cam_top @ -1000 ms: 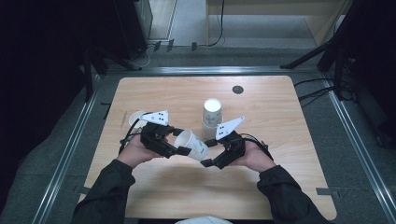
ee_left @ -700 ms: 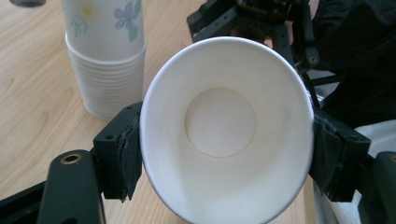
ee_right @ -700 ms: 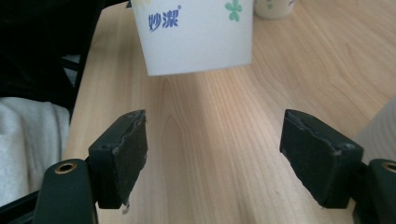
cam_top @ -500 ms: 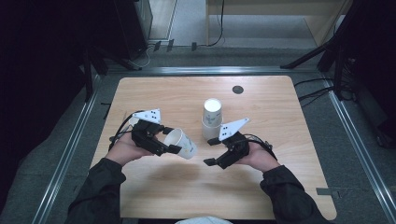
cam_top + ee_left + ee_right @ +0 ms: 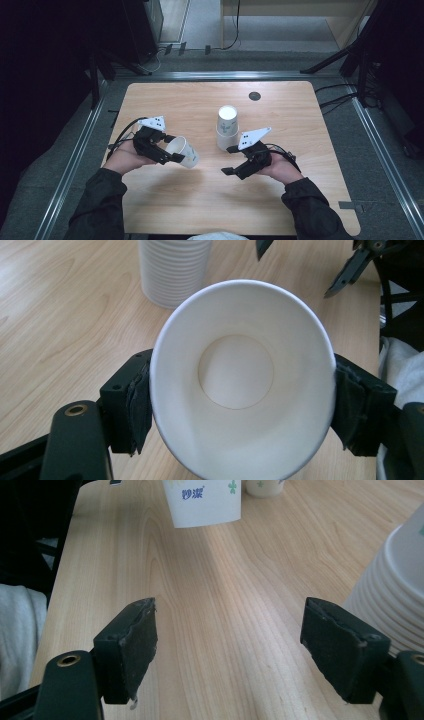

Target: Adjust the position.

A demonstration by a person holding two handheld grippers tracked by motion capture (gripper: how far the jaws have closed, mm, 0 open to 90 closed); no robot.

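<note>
Currently a single white paper cup (image 5: 183, 152) is clamped by the rim between the pads of the left tool (image 5: 169, 150), over the left half of the tabletop (image 5: 200, 200); in the left gripper view the cup (image 5: 240, 375) is seen mouth-on, its rim squeezed into an oval by the two black pads (image 5: 140, 407). The cup is held on its side, with its base pointed toward the right tool. A stack of nested white cups (image 5: 226, 128) is stood upside down near the middle of the tabletop, just beyond and between the two hands, and its ribbed rims (image 5: 174, 270) are seen right behind the held cup. The right tool (image 5: 231, 160) is held apart from the cup, close to the stack; its jaws have just been opening and nothing is gripped between them, only bare wood being seen in the gap in the right gripper view. The printed side of the held cup (image 5: 205, 500) is seen ahead of those jaws, and the stack (image 5: 395, 605) is just beside the right-hand pad (image 5: 340, 647). A small dark round disc (image 5: 254, 95) is set into the far part of the tabletop, well apart from everything else.
</note>
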